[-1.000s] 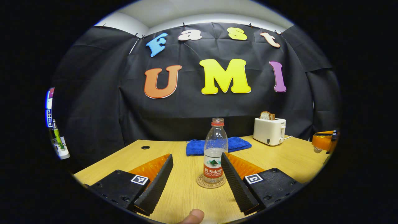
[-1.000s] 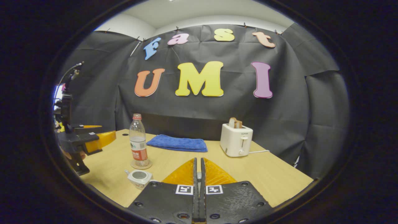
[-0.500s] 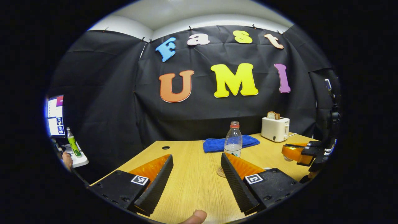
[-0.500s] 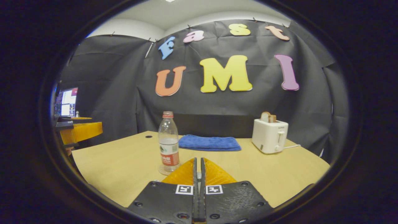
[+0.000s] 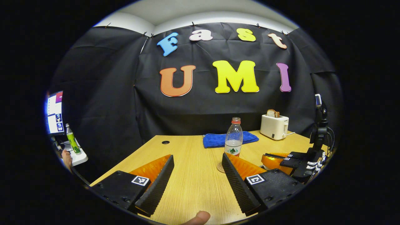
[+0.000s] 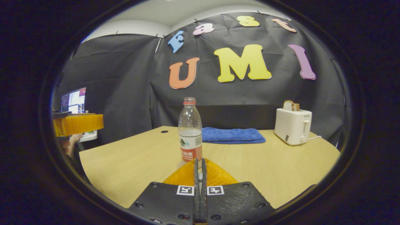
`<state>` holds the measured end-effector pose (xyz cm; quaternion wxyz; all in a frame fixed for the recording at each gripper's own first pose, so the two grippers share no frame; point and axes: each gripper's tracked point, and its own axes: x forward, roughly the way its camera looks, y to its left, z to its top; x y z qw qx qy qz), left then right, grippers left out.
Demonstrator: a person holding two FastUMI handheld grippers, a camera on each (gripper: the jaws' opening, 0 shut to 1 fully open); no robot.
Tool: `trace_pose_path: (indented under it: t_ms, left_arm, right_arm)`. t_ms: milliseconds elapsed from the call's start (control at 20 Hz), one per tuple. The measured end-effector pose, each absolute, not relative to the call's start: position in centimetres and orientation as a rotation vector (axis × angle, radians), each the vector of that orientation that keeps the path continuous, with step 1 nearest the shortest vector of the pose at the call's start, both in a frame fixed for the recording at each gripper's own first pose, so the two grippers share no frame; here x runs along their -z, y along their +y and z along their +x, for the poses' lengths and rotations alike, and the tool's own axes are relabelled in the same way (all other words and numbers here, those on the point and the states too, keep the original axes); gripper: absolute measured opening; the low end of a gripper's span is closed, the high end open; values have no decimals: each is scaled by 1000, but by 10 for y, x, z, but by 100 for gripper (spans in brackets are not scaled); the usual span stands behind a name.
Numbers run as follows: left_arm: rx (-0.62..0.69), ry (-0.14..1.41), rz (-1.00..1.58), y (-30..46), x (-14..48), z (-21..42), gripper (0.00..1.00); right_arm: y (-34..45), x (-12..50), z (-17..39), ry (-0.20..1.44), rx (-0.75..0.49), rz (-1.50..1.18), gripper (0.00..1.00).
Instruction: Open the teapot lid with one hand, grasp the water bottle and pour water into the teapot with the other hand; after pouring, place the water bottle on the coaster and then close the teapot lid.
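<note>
On the wooden table (image 5: 187, 187): water bottle (image 5: 233, 141) upright on a round coaster (image 5: 220, 167), cap on, partly filled; blue towel (image 5: 229, 139) folded flat behind it; white toaster (image 5: 274, 126) with bread slices in its slots, farther right near the back edge. Left gripper view: left gripper (image 5: 197, 182) with fingers spread wide, empty, held above the table short of the bottle; thumb tip (image 5: 200, 217) at the bottom edge; right gripper (image 5: 289, 161) at far right, beside the bottle. Right gripper view: right gripper (image 6: 200, 190) with fingers pressed together, nothing visible between them, pointed at the bottle (image 6: 190, 134) just ahead; towel (image 6: 232, 135) and toaster (image 6: 292, 125) beyond; left gripper (image 6: 78, 124) at far left, clear of the table. Screen (image 5: 54, 112) and green bottle (image 5: 72, 142) outside the booth at left.
</note>
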<state>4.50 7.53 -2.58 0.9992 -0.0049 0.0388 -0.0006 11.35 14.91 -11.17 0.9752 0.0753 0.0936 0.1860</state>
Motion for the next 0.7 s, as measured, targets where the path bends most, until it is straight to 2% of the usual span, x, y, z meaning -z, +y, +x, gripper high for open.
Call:
trace_pose_path:
  t_ms: [400,450,500,550,700]
  left_arm:
    - [27,89,-27,73,28,45,96]
    - [32,88,-27,72,28,45,96]
    - [36,87,-26,70,27,45,96]
    - [38,91,-23,69,30,46,97]
    - [36,103,-22,70,33,46,96]
  right_arm:
    - [158,123,119,211,-370,175,1]
    - [158,122,121,205,-365,169,2]
    - [156,121,120,198,-363,159,9]
    - [155,120,119,192,-363,149,6]
    - [155,119,121,181,-363,139,6]
